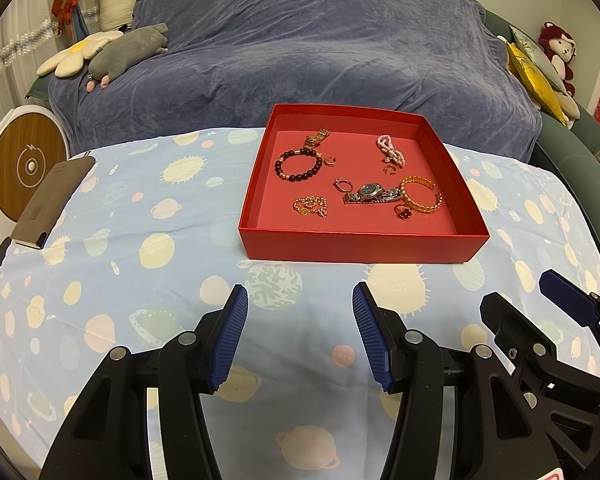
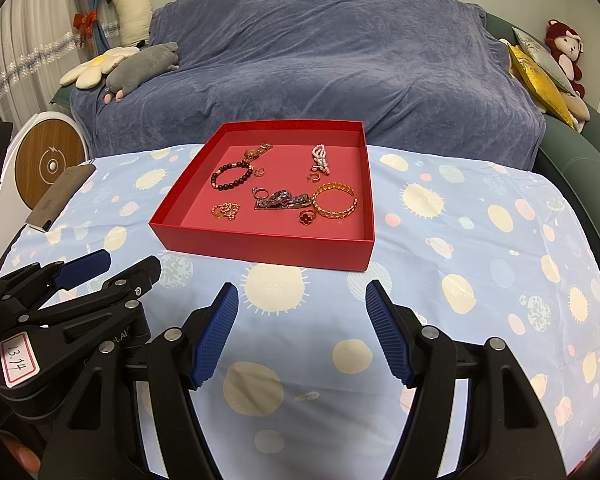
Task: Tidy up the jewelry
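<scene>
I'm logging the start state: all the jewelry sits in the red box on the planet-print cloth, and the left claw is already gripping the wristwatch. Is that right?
Not quite. The left claw is open and holds nothing, hovering over the planet-print cloth short of the red box. The wristwatch lies inside the box with the other jewelry, as the left wrist view shows.

We see our left gripper (image 1: 300, 336) with its jaws apart and empty above a planet-print cloth (image 1: 140, 264), facing a red box (image 1: 364, 246) holding a watch (image 1: 370, 193), bracelets and rings.
</scene>
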Motion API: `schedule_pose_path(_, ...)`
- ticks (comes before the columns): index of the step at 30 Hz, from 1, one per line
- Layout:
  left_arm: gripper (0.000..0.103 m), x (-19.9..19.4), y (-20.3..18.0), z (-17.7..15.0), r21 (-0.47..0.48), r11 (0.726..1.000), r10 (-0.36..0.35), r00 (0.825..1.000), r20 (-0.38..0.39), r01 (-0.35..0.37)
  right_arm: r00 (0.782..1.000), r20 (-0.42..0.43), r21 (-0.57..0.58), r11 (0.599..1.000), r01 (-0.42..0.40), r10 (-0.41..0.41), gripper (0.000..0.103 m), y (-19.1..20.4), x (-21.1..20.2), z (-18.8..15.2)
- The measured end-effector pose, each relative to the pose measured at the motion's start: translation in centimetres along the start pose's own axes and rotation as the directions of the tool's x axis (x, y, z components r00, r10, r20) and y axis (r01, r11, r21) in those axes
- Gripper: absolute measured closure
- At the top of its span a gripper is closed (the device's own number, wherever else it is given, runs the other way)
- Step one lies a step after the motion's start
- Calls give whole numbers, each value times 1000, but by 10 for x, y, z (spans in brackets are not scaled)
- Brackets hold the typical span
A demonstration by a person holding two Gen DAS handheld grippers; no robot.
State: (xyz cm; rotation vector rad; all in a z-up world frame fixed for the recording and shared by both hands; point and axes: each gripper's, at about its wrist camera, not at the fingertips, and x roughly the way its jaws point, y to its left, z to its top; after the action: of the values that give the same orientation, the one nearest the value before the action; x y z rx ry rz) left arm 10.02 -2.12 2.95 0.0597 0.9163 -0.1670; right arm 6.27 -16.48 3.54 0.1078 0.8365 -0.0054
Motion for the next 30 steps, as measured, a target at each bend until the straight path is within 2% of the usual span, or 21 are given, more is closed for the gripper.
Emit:
schedule_pose_path(19,51,-1,2,-1,1,1000,7,1000,5,-7,1000,1,-1,1000,0,0,39,0,0,0)
schedule_pose_path(30,50,-4,2,0,12,999,37,999,22,-37,1000,3,1,1000,-2,2,39,0,0,0)
